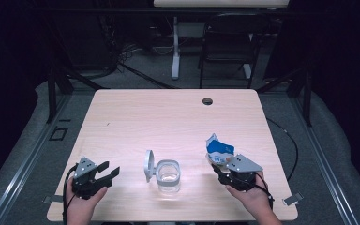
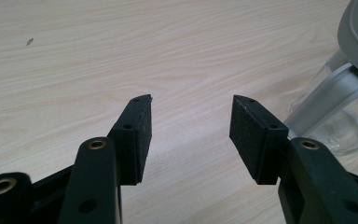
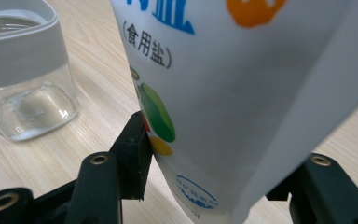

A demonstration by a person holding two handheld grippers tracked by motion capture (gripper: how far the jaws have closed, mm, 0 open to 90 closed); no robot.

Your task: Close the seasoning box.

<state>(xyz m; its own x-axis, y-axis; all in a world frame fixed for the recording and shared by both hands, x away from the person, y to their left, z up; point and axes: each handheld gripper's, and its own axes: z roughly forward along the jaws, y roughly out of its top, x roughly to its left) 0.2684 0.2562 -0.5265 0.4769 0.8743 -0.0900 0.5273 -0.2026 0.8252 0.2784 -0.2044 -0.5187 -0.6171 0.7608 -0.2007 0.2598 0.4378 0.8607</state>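
The bag point(image 1: 219, 151), a white and blue pouch with printed characters and coloured dots, sits between the jaws of the right gripper point(image 1: 221, 168), which press on its lower part from both sides at a wide spread. In the right gripper view the bag point(image 3: 242, 93) rises from between the jaws and leans a little, its bottom edge just above the table. It is to the right of the jar point(image 1: 168, 176), near it but apart.

The jar is clear glass with a grey collar around its mouth, and it stands upright near the table's front edge. Its grey lid point(image 1: 148, 164) is swung open and stands on edge at the jar's left side. In the right gripper view the jar point(image 3: 23, 70) looks empty.

The left gripper point(image 1: 107, 170) is left of the jar, well apart from the bag, its jaws spread with nothing between them. In the left gripper view the pads point(image 2: 251, 135) face each other over bare wood, with the jar point(image 2: 340, 116) at the right edge.

The table point(image 1: 168, 117) is pale wood with a round hole point(image 1: 207, 101) far behind the jar.
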